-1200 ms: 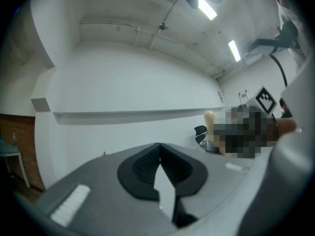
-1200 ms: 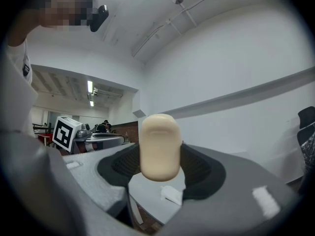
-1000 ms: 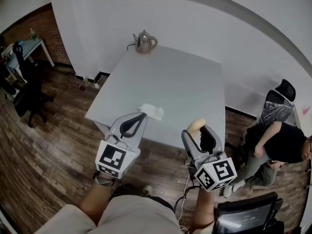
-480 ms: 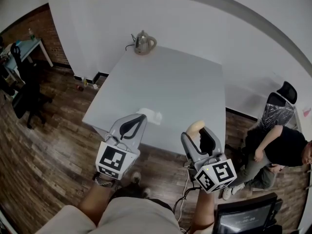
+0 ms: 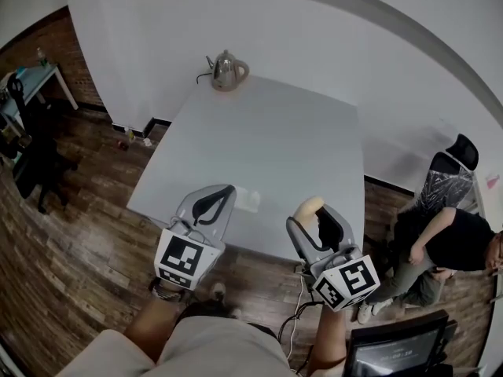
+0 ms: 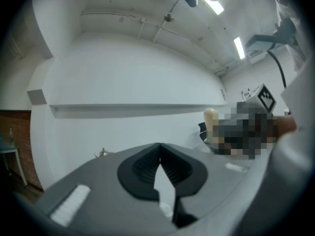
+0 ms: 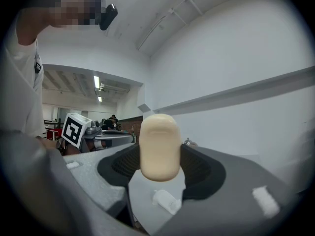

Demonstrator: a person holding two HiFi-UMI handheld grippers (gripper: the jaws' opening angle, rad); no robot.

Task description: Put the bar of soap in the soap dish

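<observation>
The bar of soap (image 7: 159, 146) looks smooth and waxy-matt, held between ribbed black rubbery pads (image 7: 202, 170) set in the right gripper (image 7: 159, 163)'s matt grey plastic. The kettle (image 5: 225, 71) is shiny metal on a smooth matt table (image 5: 267, 140). The floor (image 5: 71, 242) is wood plank.

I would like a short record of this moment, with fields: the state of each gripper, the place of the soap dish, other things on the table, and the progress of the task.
left gripper: shut, nothing between its fingers
right gripper: shut on the bar of soap, which sticks out past the fingertips
soap dish: white, on the table, near its front edge
kettle: at the table's far corner
progress: soap not yet in the dish
</observation>
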